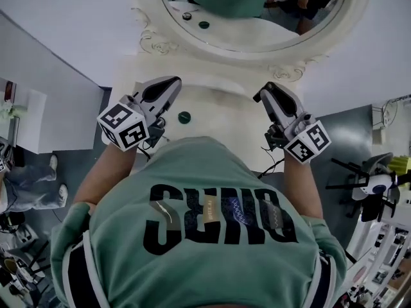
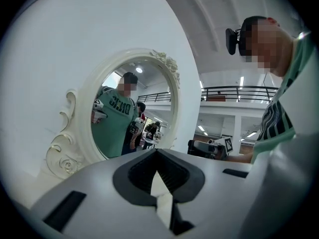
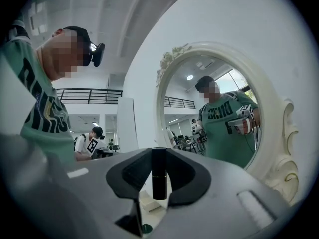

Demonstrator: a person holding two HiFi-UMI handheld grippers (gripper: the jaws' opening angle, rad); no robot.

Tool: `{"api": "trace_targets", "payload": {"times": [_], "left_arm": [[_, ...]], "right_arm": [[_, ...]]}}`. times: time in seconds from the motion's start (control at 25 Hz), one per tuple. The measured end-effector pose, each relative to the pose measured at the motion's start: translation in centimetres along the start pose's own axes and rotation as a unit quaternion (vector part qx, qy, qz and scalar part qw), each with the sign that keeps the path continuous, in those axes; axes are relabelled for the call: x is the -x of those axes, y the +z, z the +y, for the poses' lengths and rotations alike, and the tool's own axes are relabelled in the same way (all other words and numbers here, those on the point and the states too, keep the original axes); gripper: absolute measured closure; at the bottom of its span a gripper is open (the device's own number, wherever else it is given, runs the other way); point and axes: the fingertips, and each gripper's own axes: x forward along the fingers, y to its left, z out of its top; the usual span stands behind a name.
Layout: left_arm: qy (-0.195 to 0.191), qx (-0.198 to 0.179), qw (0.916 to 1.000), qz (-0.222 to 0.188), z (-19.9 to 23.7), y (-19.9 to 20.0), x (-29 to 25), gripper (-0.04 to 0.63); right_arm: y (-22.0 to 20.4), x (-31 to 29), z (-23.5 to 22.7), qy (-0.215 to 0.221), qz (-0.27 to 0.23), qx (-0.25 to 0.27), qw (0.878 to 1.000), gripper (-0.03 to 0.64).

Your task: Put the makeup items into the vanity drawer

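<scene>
My right gripper (image 1: 270,90) is raised over the white vanity top (image 1: 218,104) and is shut on a slim black lipstick tube (image 3: 159,176), which stands upright between the pads. My left gripper (image 1: 168,85) hovers at the vanity's left side; its jaws (image 2: 158,156) are closed with nothing in them. A small dark green round item (image 1: 184,117) lies on the vanity top between the two grippers. The oval mirror (image 1: 257,40) rises behind the vanity. My body hides any drawer.
The mirror's ornate white frame (image 2: 65,148) stands close ahead of both grippers. Grey floor lies on either side of the vanity, with a person's legs (image 1: 29,178) at far left and equipment (image 1: 376,185) at right. Another person (image 3: 92,141) works further back.
</scene>
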Motion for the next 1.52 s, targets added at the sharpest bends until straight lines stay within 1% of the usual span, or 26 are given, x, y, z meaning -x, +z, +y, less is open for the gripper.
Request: {"api": "trace_targets", "payload": {"times": [0.2, 0.36, 0.44, 0.56, 0.6, 0.68, 0.8, 0.96, 1.16, 1.28, 1.36, 1.52], "left_arm": [[0.047, 0.012, 0.9988, -0.009, 3.6, -0.6, 2.7, 0.597], [0.101, 0.019, 0.9946, -0.011, 7.9, -2.0, 6.3, 0.597], [0.124, 0.026, 0.9920, -0.009, 10.5, -3.0, 8.2, 0.597], [0.156, 0.043, 0.9868, 0.001, 13.9, -5.3, 11.4, 0.597], [0.165, 0.050, 0.9849, 0.005, 14.8, -6.1, 12.5, 0.597], [0.178, 0.062, 0.9821, 0.012, 16.4, -7.4, 14.4, 0.597], [0.183, 0.074, 0.9802, 0.022, 18.2, -8.8, 16.4, 0.597], [0.175, 0.083, 0.9803, 0.038, 18.7, -10.3, 17.8, 0.597], [0.165, 0.096, 0.9805, 0.046, 18.7, -11.6, 18.3, 0.597], [0.158, 0.101, 0.9810, 0.048, 18.4, -12.1, 18.1, 0.597], [0.153, 0.102, 0.9817, 0.051, 18.0, -12.4, 17.9, 0.597], [0.146, 0.100, 0.9826, 0.055, 17.3, -12.9, 17.8, 0.597]], "right_arm": [[-2.2, -5.5, 0.5, 0.037, 0.036, -0.003, 0.999, 0.522], [-6.2, -11.9, 2.2, 0.080, 0.071, 0.011, 0.994, 0.522], [-9.0, -15.6, 3.2, 0.100, 0.085, 0.011, 0.991, 0.522], [-14.4, -21.1, 4.9, 0.127, 0.108, 0.002, 0.986, 0.522], [-16.5, -22.7, 5.6, 0.136, 0.119, 0.005, 0.984, 0.522], [-20.8, -25.4, 7.1, 0.152, 0.143, 0.028, 0.978, 0.522], [-26.2, -28.0, 8.7, 0.161, 0.173, 0.051, 0.970, 0.522], [-29.7, -28.6, 9.6, 0.145, 0.177, 0.052, 0.972, 0.520], [-32.1, -27.7, 9.7, 0.116, 0.176, 0.076, 0.975, 0.520], [-33.1, -26.8, 9.1, 0.095, 0.184, 0.077, 0.975, 0.520], [-33.8, -26.2, 8.7, 0.082, 0.193, 0.077, 0.975, 0.520], [-34.4, -25.6, 8.8, 0.071, 0.204, 0.087, 0.972, 0.520]]}}
